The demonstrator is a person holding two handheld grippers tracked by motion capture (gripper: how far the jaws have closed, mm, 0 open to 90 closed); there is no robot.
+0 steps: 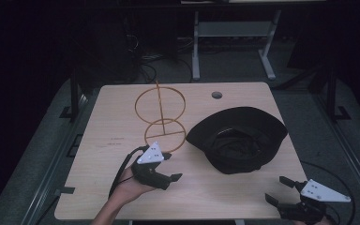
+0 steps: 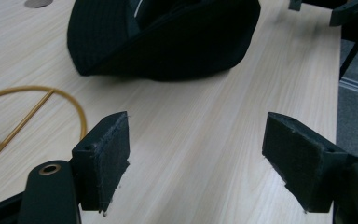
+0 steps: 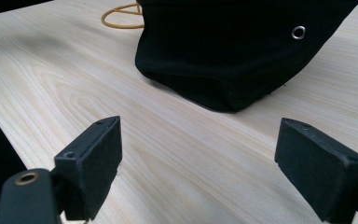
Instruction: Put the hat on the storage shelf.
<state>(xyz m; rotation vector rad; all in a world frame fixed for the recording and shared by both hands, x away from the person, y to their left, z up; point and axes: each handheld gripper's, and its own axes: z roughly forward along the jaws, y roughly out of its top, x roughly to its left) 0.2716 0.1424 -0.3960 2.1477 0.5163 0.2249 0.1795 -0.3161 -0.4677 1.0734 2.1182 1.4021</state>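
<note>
A black bucket hat (image 1: 236, 138) lies upside down on the right half of the wooden table (image 1: 112, 187), its brim spread out. A gold wire stand (image 1: 161, 115), made of two rings on a thin rod, sits left of the hat. My left gripper (image 1: 170, 167) hovers near the front left of the hat, open and empty, jaws pointing right toward it. In the left gripper view the hat (image 2: 168, 37) lies ahead and the wire ring (image 2: 32, 109) curves at left. My right gripper (image 1: 280, 190) is open at the table's front right corner, facing the hat (image 3: 242, 51).
A round cable hole (image 1: 217, 95) sits near the table's far edge. Beyond the table stand a white desk frame (image 1: 232, 35) and cables on the dark floor. Bare wood lies between both grippers and the hat.
</note>
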